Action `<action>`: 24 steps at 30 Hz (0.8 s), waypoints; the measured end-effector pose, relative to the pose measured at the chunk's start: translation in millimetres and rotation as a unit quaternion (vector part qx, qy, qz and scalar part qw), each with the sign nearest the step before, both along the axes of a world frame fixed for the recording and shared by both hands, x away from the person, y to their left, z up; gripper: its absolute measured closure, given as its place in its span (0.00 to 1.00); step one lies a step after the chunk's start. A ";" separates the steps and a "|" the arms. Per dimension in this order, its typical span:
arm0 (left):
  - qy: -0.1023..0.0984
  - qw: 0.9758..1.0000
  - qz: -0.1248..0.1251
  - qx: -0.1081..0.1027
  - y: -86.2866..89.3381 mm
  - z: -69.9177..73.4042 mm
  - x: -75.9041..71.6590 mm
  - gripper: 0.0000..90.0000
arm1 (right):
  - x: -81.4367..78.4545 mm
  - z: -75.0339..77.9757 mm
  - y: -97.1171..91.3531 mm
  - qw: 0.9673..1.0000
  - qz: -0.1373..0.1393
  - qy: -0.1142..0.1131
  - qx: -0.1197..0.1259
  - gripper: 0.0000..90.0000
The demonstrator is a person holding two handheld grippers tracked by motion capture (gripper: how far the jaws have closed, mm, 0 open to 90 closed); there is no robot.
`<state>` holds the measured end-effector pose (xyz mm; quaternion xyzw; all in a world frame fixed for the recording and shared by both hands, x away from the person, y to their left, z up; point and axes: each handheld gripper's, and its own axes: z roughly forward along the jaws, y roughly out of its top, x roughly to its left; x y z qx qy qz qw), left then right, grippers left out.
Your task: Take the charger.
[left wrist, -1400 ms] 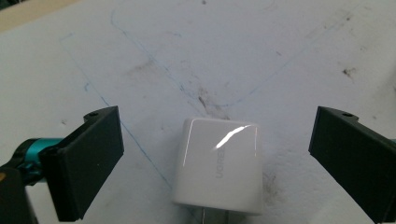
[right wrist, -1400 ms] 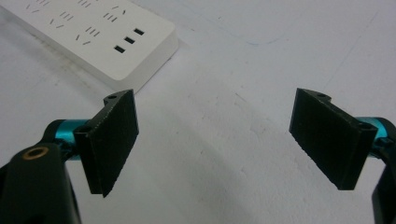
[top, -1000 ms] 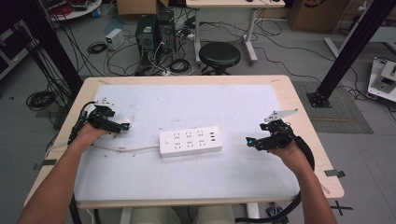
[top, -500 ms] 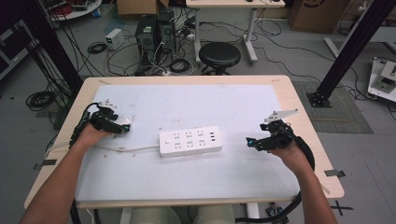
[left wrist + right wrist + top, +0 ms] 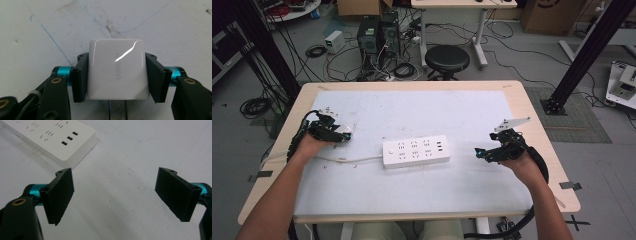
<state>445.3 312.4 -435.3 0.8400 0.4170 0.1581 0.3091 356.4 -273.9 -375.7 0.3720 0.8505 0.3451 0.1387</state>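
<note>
Now white charger sits between left gripper pads, jaws just closed, clamping it.

Bright, even light — glare on charger.

Floor: grey, smooth — strewn with black cables.
Tabletop: pale wood edge, a worn white sheet with blue pen lines over most of it.
Stool: round, black, just beyond the far edge.
Computer towers: two dark boxes on the floor, cables around them.
Second table: white legs, further back.
Cardboard boxes: brown — at the far side.
Black frame posts: slanting at both sides.
</note>
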 end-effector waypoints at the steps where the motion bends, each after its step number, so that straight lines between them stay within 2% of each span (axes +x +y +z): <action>1: -0.002 1.000 0.006 -0.004 -0.1 0.4 -1.2 0.47 | 0.1 0.0 -0.4 1.000 0.002 -0.001 0.001 0.18; 4: -0.004 0.999 0.033 -0.025 1.2 3.5 -5.6 0.47 | -0.5 0.4 -0.9 1.000 0.001 -0.002 0.001 0.18; 5: -0.004 0.999 0.033 -0.025 1.2 3.5 -5.6 0.47 | -0.5 0.4 -0.9 1.000 0.001 -0.002 0.001 0.18; 7: -0.013 0.998 0.056 -0.038 2.3 8.7 -11.2 0.47 | -0.2 0.5 -1.0 1.000 0.002 -0.003 0.003 0.18; 11: -0.030 0.995 0.071 -0.056 0.0 18.3 -20.4 0.47 | 1.4 0.8 -0.2 1.000 0.006 -0.004 0.004 0.18; 12: -0.030 0.995 0.071 -0.056 0.0 18.3 -20.4 0.47 | 1.7 0.9 0.1 1.000 0.008 -0.004 0.004 0.18; 16: -0.058 0.993 0.066 -0.074 -8.1 34.7 -34.7 0.47 | 1.9 3.0 1.4 1.000 0.010 -0.007 0.006 0.18; 19: -0.068 0.993 0.057 -0.076 -13.2 41.5 -41.2 0.47 | 2.1 4.1 1.9 1.000 0.015 -0.009 0.006 0.18; 24: -0.097 0.989 0.043 -0.098 -26.9 57.8 -59.8 0.47 | 3.1 6.2 4.5 1.000 0.019 -0.013 0.007 0.18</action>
